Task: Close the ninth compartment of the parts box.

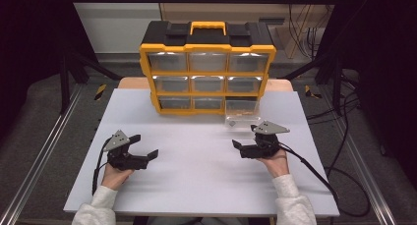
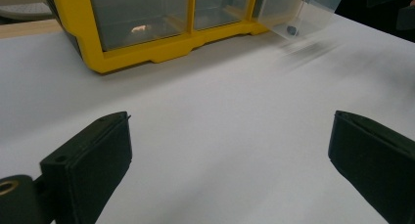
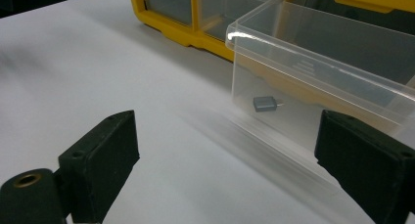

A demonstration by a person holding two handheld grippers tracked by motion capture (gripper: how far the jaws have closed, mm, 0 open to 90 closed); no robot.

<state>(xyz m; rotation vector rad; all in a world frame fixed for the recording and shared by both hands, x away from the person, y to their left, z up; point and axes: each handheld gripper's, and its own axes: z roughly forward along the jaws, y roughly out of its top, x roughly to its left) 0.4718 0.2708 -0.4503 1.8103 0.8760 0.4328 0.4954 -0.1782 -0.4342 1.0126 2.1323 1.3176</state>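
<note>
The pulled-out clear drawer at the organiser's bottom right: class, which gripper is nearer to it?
Right. The right gripper sits just in front of the clear drawer, jaws open; the left gripper rests far across the table.

Your counter (image 1: 196, 161) is evenly and brightly lit from overhead, while the surroundings stay dark. Glare streaks the organizer (image 1: 207, 68) drawers. Near the clear drawer (image 3: 313, 82), motion blur smears the surface; your claws look soft.

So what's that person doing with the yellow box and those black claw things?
A person holds a black two-jaw gripper in each hand over a white table. The right gripper is open beside a clear plastic drawer pulled out of the yellow and black drawer cabinet; a small grey part lies inside. The left gripper waits open, holding nothing.
</note>
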